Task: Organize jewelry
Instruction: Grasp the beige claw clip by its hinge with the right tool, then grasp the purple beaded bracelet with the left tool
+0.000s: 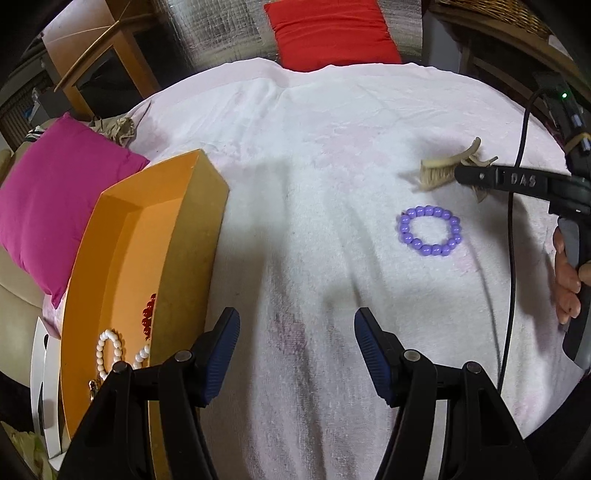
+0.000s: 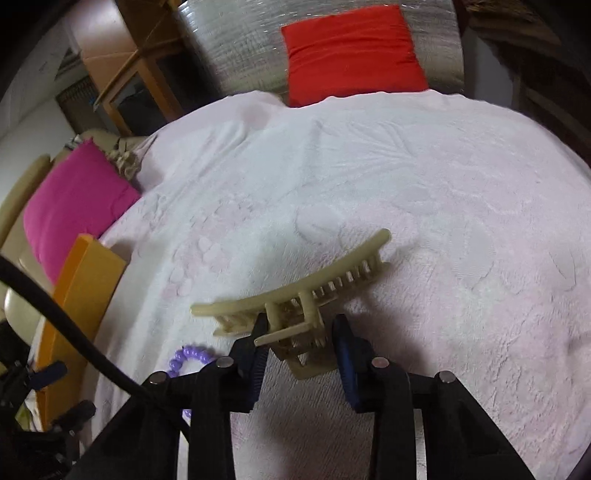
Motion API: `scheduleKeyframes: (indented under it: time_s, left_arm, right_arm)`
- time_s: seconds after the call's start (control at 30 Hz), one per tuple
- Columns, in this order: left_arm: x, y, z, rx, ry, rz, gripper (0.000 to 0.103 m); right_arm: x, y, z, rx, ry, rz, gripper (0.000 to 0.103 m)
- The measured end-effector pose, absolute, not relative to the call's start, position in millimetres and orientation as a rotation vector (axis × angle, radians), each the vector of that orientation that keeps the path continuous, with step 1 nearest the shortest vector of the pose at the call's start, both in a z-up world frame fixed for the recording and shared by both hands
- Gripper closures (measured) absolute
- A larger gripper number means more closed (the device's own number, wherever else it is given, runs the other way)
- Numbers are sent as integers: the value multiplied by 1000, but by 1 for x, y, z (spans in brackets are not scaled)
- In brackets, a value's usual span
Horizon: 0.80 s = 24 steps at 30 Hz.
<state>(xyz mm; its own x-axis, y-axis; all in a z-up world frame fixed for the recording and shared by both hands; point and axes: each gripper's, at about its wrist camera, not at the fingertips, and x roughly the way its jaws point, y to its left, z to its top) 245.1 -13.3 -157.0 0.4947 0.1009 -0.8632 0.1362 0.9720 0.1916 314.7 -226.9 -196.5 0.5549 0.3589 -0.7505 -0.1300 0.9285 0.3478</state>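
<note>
A beige claw hair clip (image 2: 295, 291) sits between the blue pads of my right gripper (image 2: 299, 332), which is shut on its handle end just above the white towel. In the left wrist view the same clip (image 1: 437, 173) pokes out past the right gripper (image 1: 461, 175) at the far right. A purple bead bracelet (image 1: 430, 230) lies flat on the towel a little nearer than the clip; only its edge (image 2: 188, 356) shows beside my right fingers. My left gripper (image 1: 297, 332) hovers open over bare towel, next to the orange tray (image 1: 122, 258), which holds a white bead bracelet (image 1: 107, 347) and red beads (image 1: 148, 314).
A white towel (image 1: 314, 147) covers the work surface. A pink cushion (image 1: 55, 199) lies left of the tray and a red cushion (image 1: 332, 33) at the far edge. The right gripper's black cable (image 1: 511, 258) hangs on the right, beside a hand (image 1: 565, 288).
</note>
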Motion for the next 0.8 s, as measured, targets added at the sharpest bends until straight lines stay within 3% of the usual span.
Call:
scheduleKeyframes:
  time_s: [0.23, 0.47, 0.6, 0.8]
  left_arm:
    - [261, -40, -156, 240, 1030, -106, 38]
    - [285, -59, -169, 106, 1038, -227, 37]
    - [293, -74, -178, 54, 1033, -293, 28]
    - [306, -90, -197, 68, 1079, -294, 27]
  right_arm:
    - [310, -272, -189, 413, 925, 222, 70]
    - [303, -287, -196, 304, 943, 118, 72]
    - [300, -291, -197, 303, 949, 123, 72]
    - [303, -293, -201, 336, 976, 118, 72]
